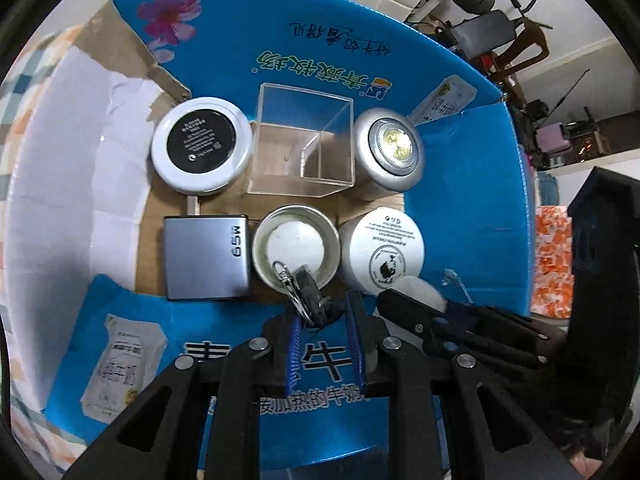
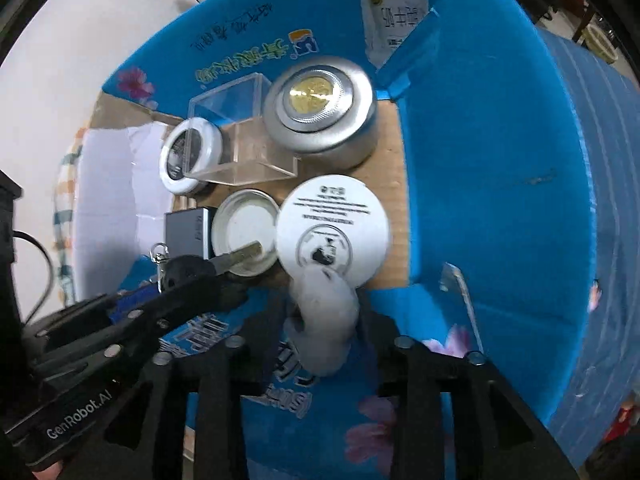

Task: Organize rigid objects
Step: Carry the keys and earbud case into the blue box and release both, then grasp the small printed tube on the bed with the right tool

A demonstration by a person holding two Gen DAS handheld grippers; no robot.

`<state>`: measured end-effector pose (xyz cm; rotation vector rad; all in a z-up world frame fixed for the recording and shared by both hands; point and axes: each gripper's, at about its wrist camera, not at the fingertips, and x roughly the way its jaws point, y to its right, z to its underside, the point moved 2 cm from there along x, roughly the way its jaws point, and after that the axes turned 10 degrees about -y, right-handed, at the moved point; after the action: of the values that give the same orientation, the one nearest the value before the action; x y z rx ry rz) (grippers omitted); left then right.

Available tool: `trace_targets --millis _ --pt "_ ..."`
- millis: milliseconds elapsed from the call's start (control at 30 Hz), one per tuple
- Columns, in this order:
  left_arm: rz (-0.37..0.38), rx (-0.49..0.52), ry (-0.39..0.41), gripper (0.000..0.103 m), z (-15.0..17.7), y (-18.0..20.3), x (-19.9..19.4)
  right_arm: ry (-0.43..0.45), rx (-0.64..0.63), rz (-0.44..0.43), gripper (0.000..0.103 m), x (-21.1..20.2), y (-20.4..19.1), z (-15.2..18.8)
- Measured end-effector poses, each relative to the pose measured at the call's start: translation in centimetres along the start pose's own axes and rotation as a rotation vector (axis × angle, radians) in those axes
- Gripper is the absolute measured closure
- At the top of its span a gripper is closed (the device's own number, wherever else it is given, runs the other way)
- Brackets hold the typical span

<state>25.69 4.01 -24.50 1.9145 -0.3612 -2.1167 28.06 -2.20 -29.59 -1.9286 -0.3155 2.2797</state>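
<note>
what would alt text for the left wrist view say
The left gripper holds a black-headed key on a metal clip over a small open round tin in a blue-walled cardboard box. Around the tin sit a grey rectangular charger, a white round jar, a clear plastic cube, a white tin with a black label and a silver puck light.

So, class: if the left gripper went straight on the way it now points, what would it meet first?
Most likely the open round tin, directly ahead of the left gripper. The key clamped in its fingers reaches over the tin's rim and would touch first. Depth is hard to judge.
</note>
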Motion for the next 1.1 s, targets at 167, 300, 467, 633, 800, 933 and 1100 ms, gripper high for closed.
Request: trace_targets --millis 167,300,467,633,800,933,1100 --pt "-0.115 -0.007 0.016 0.067 0.3 0.3 -0.6 0.014 0.017 0.047 0.041 -1.1 0.6 0.8" --pt "-0.172 -0.012 0.089 0.04 1.0 0.2 -2.2 0.054 -0.003 0.117 0.014 -2.1 -0.2 1.5" --pt "-0.274 -0.001 0.186 0.016 2.0 0.5 -5.0 0.107 -0.01 0.218 0.011 -4.4 -0.9 2.5" --pt "-0.327 0.016 0.231 0.002 2.7 0.6 -7.3 0.148 -0.002 0.244 0.011 -6.9 -1.3 3.4" --pt "-0.337 0.023 0.295 0.002 3.7 1.1 -9.6 0.199 -0.009 0.243 0.011 -9.7 -2.3 4.9" --pt "-0.336 0.036 0.336 0.002 5.2 2.2 -11.9 0.241 -0.003 0.22 0.011 -12.2 -2.6 6.7" --pt "-0.337 0.05 0.367 0.002 7.1 3.3 -14.3 0.284 -0.017 0.193 0.011 -15.3 -3.3 9.2"
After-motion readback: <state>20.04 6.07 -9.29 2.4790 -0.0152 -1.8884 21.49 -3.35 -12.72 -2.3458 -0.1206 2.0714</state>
